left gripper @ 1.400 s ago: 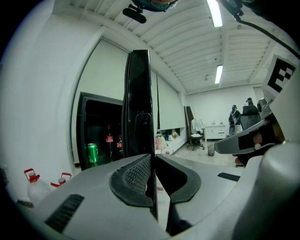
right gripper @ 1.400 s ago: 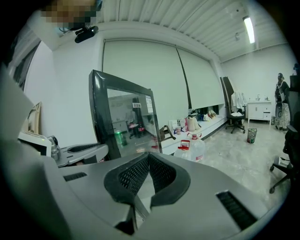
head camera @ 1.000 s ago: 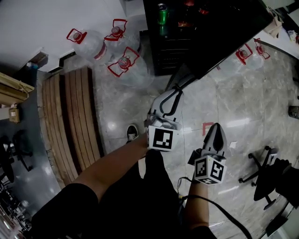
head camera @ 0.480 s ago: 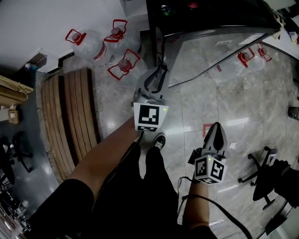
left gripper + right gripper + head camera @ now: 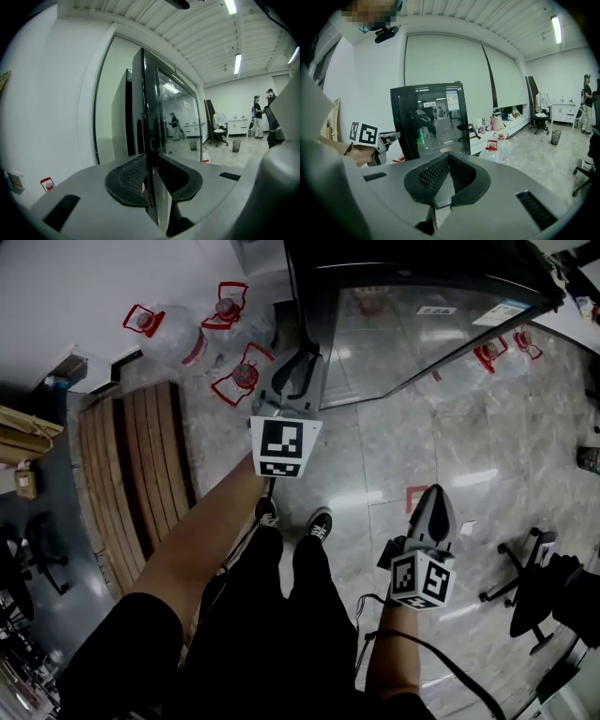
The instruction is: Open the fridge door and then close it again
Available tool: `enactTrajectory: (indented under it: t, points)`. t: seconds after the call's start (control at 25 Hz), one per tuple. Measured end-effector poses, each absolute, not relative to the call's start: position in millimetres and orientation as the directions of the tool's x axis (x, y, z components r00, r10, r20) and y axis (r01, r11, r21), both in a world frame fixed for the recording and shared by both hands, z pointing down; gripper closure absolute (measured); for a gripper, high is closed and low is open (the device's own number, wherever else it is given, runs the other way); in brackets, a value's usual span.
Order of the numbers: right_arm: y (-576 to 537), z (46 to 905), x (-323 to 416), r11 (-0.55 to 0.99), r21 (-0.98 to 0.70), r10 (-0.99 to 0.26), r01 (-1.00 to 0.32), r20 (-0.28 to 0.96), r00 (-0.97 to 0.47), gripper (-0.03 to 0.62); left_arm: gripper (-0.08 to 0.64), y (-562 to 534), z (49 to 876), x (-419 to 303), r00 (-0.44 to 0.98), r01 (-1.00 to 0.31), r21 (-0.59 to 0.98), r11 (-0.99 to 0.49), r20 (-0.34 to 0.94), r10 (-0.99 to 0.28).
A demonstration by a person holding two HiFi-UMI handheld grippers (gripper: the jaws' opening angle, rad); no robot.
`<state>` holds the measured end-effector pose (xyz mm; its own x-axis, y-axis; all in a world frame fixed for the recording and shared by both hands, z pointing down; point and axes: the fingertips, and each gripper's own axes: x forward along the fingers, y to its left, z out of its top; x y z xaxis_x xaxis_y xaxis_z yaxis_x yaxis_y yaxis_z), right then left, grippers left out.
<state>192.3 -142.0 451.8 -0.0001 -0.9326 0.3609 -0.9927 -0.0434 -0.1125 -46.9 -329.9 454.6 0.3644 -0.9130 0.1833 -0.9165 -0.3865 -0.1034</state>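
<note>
Fridge door: The fridge door (image 5: pixel 422 320) is tall glass in a black frame. In the head view it fills the top right of the frame. It sits close against the black fridge (image 5: pixel 394 261). I cannot tell if it is shut all the way.

Left gripper: The left gripper (image 5: pixel 300 367) is at the top middle of the head view, with its tip on the left edge of the door. In the left gripper view its two jaws squeeze that thin edge. A black pad (image 5: pixel 126 177) presses on each side of it.

Right gripper: The right gripper (image 5: pixel 433 507) is low on the right of the head view, well apart from the fridge. In the right gripper view its jaws touch at the tips and hold nothing. It points at the front of the fridge.

Marker cubes: A white marker cube (image 5: pixel 284 447) with black squares sits on the back of the left gripper. The other gripper has one too.

Bottles: Three big clear bottles (image 5: pixel 246 376) with red handles lie on the floor at the upper left, near the fridge.

Bench: A wooden bench (image 5: pixel 141 474) made of long slats is on the left side.

Person: Dark trousers and two black shoes (image 5: pixel 320 523) show in the middle, on the shiny grey floor (image 5: pixel 487 446).

Chair: A black office chair (image 5: pixel 530 582) is at the right edge.
</note>
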Motion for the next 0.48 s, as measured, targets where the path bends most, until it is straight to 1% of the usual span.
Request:
enactTrajectory:
  t: [0.48]
  points:
    - [-144.1, 455.1, 195.9, -0.08, -0.113, -0.929, -0.99, 0.367, 0.033, 0.577, 0.486, -360.8, 455.5, -56.1, 0.35, -0.923, -0.104, -0.371, 0.178, -0.92]
